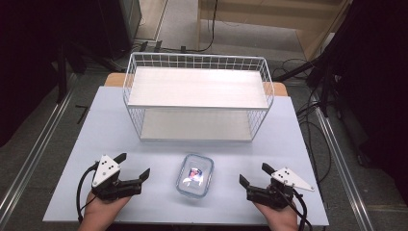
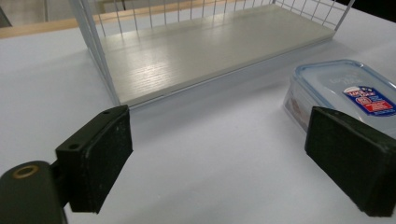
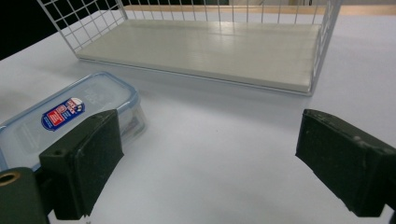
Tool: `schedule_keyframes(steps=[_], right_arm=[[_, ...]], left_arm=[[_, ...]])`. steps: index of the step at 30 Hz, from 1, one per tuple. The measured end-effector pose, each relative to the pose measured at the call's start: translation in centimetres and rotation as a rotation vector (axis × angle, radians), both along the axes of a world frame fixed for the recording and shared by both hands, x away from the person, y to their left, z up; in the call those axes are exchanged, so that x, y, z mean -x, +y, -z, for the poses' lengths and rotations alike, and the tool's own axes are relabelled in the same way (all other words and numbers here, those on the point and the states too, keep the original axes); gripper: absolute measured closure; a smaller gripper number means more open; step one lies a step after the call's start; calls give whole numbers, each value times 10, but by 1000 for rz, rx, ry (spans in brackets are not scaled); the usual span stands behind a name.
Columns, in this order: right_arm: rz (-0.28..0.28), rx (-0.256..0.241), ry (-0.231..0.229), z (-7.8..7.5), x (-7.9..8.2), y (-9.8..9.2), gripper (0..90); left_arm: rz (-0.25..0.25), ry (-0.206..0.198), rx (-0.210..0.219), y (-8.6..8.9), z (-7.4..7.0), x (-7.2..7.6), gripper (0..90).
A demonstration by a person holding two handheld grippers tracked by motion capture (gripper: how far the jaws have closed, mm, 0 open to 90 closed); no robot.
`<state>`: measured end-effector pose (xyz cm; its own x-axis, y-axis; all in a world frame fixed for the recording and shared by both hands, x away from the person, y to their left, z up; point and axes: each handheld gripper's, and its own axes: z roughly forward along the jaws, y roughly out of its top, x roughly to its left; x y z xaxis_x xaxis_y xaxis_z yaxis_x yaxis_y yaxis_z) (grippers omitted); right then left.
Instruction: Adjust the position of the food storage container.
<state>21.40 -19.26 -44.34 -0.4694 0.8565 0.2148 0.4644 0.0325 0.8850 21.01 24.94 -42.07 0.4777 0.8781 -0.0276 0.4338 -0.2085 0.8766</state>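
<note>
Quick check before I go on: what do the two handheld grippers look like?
Both are black. The left gripper and right gripper each have two blocky rectangular jaws, a pale grey three-cornered plate with dark dots on top, and a trailing black cable. No sleeves visible on the forearms.

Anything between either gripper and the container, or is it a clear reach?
Nothing visible. The container sits alone on bare table between the left gripper and right gripper, both open. The wire rack stands behind it, out of both paths.

wire rack (image 1: pixel 198 98) blocks rear (front table (image 1: pixel 154 202) open)
</note>
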Motion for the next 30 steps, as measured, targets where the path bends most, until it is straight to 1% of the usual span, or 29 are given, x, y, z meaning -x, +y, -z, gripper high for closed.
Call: schedule_keyframes(steps=[1,3,5,10,12,17,18,19,20,21,22,25,27,28,29,30], right_arm=[[0,0,0,0,0,0,74],[-7,3,-8,-2,2,3,76],[-7,-1,-12,-3,2,2,76],[-11,-2,-10,-2,2,3,76],[-19,0,-7,-1,2,4,76],[-27,3,-7,-1,2,5,78],[-30,2,-6,-1,2,6,80],[-30,2,-6,-1,2,6,80],[-31,0,-3,-1,2,7,81],[-32,-1,-1,-1,2,7,81],[-33,-2,1,-1,2,8,82],[-37,-2,-2,0,1,8,86],[-39,-3,1,0,1,9,89],[-40,-3,0,0,1,9,90],[-40,-2,0,0,1,9,92],[-40,-2,1,0,1,9,93]], left_arm=[[0,0,0,0,0,0,71],[5,10,15,0,2,-1,72],[9,13,18,-1,3,-1,72],[6,18,32,-1,4,-1,74],[7,23,29,-1,4,-1,76],[28,42,37,-7,9,-1,103],[47,55,55,-8,11,-1,224],[47,55,55,-8,11,-1,312],[80,67,78,-11,14,-1,423],[95,78,75,-12,15,-2,451],[95,78,75,-12,15,-2,518],[101,99,57,-23,20,-4,723],[103,123,44,-32,24,-4,853],[104,131,45,-35,25,-5,896],[117,149,39,-40,28,-4,900],[122,157,37,-43,29,-4,900]])
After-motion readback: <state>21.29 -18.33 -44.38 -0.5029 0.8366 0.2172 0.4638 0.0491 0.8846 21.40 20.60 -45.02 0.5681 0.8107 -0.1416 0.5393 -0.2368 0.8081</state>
